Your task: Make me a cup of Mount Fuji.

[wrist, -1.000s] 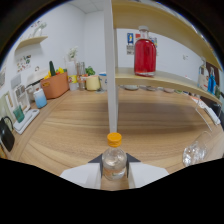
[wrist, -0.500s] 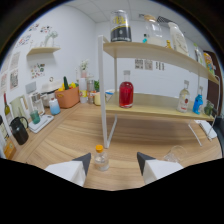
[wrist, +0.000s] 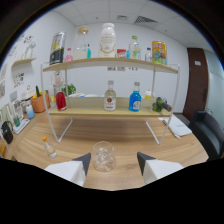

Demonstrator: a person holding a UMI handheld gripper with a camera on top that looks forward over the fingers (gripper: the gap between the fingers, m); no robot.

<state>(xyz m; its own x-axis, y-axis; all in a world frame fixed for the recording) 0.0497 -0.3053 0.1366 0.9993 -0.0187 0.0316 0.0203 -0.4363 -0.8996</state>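
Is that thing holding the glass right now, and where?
No. The hand-held gripper is open; the glass stands on the table between its fingers.

There is one view only, riding on the handheld gripper [wrist: 113, 161] and looking forward along its two white fingers [wrist: 67, 171]. It sits low above the pale wooden table [wrist: 125, 134], facing the two-tier wood-and-white-wire shelf [wrist: 110, 107] nearby.

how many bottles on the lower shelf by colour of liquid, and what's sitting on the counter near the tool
Lower shelf:
red bottle: 1
clear bottle with red label: 1
blue bottle: 1
Counter:
empty glass, between the open fingers of the tool: 1
small orange-capped bottle, off to the side of the fingers: 1
Total: 5
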